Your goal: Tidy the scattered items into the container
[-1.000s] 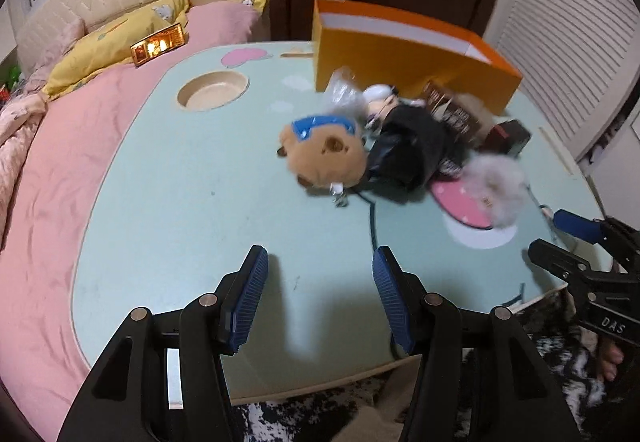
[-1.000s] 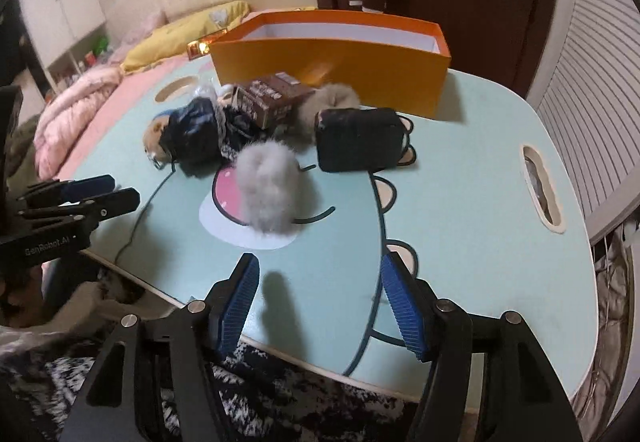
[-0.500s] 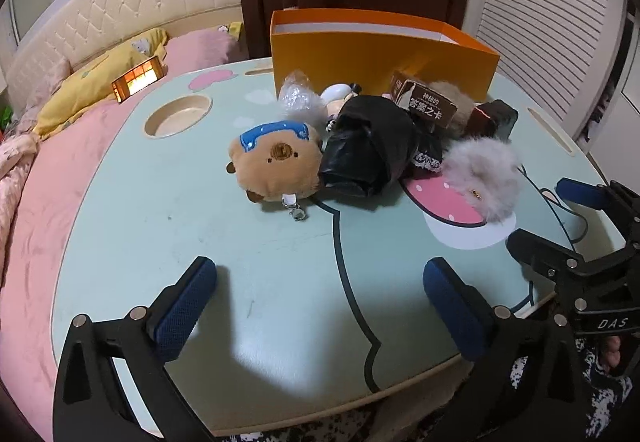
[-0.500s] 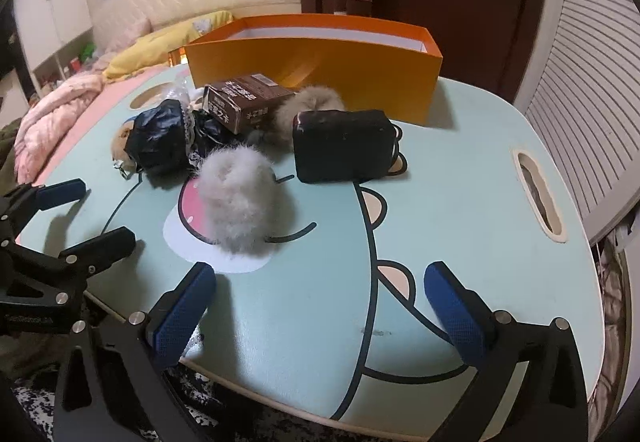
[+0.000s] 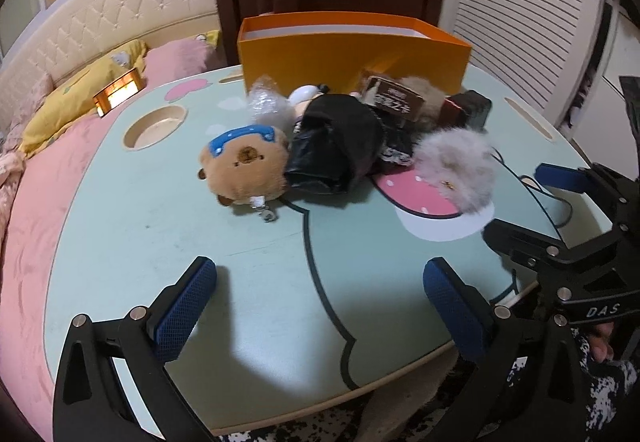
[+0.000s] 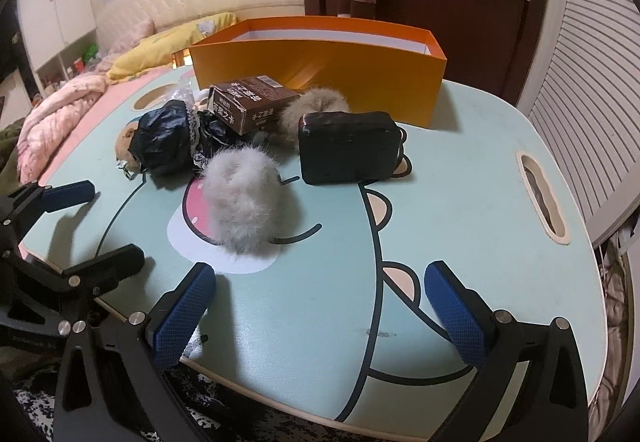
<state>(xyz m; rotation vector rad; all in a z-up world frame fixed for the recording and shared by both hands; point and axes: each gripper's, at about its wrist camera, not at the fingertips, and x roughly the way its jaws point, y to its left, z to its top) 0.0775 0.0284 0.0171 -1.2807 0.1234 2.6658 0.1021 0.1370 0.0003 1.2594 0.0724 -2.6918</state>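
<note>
Both grippers are hovering over the near edge of a pale green table, jaws spread wide and holding nothing.

The left gripper is pointing down at bare tabletop. Well ahead of its jaws, a brown plush bear is lying slightly left of centre, touching a black bag straight ahead. A grey pompom is sitting ahead and to the right.

The right gripper is also gaping over bare tabletop. The same pompom is resting just ahead of its left jaw. A black pouch is lying further ahead, near centre, with a brown carton beyond and to the left.

The orange box is standing open at the table's far side, behind all the items, well away from both sets of jaws.
</note>
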